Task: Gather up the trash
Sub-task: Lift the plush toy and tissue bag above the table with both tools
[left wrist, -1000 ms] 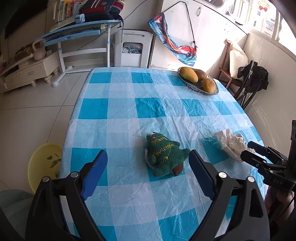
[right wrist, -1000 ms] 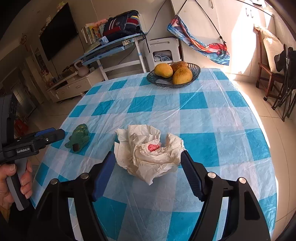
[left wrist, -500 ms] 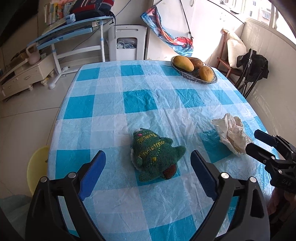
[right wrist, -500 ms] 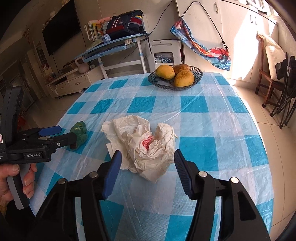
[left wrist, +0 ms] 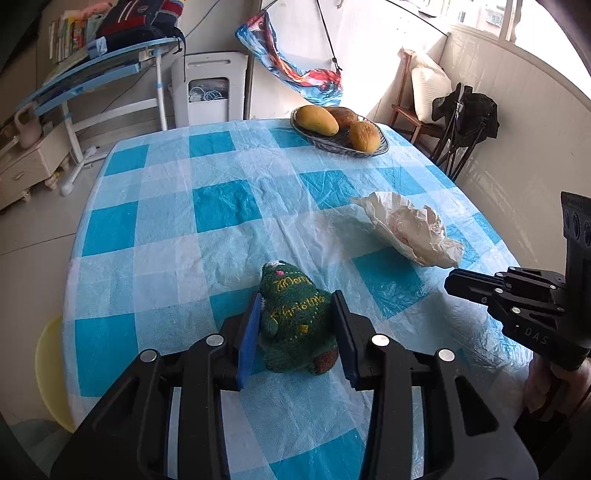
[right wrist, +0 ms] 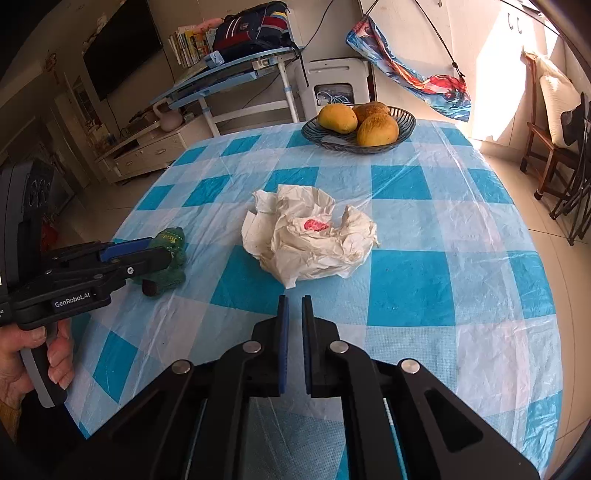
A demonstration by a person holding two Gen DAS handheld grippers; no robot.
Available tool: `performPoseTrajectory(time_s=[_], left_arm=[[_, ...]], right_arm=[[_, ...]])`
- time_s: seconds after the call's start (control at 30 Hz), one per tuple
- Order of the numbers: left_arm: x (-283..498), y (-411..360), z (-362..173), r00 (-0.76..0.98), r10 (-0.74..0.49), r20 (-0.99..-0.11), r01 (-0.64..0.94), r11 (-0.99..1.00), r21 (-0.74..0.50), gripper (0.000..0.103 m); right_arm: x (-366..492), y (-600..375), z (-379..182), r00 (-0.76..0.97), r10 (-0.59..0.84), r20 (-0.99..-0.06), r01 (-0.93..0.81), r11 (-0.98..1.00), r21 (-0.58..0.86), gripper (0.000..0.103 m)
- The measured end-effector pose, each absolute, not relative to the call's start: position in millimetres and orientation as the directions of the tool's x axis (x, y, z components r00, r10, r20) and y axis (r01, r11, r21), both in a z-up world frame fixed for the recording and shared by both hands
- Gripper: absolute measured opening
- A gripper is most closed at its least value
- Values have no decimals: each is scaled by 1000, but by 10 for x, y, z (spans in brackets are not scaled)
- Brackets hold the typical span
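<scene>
The crumpled paper is lying mid-table, untouched; the right gripper is pressed together empty just short of it. The left gripper is closing on the green plush near the table's front-left edge; squeezing firmly before lifting would serve best.

Bright daylight from the right-hand window glares on the tablecloth; sharp focus, fisheye-curved edges.
</scene>
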State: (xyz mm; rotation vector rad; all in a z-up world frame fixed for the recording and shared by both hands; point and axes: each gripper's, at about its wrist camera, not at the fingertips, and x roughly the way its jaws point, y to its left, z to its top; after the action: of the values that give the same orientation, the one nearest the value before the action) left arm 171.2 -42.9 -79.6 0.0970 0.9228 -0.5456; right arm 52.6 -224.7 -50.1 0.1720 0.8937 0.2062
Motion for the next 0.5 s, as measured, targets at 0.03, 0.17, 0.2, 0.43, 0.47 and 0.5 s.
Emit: performPoseTrajectory(time_s=[0.03,0.17,0.2,0.43,0.47,0.5], left_arm=[[1695,-428,-794,467,-406,-785,495,856,-148,38],[1658,-428,-784,492,-352,-796,472,876,-96,74],[1657,-425,-786,496,-342,-798,465,881,-89,78],[1681,-511,-929,469,-296,-832,455,888,-59,79],[1675,-525,-936,474,-295,-829,457,888,-55,79],[1670,-535,-939,478,-298,-826,459,887,-55,77]], right_arm=[[512,-2238,-488,608,246,-755,-106,967,230,9],[472,-2320,-379,674,178,-717,-49,979,197,76],[489,-2348,-368,678,178,-713,-41,978,205,76],[837,-2325,-381,652,213,-728,-58,971,232,76],[875,-2320,-398,649,218,-729,-60,970,237,68],[915,-2315,-432,638,232,-735,-67,967,247,46]])
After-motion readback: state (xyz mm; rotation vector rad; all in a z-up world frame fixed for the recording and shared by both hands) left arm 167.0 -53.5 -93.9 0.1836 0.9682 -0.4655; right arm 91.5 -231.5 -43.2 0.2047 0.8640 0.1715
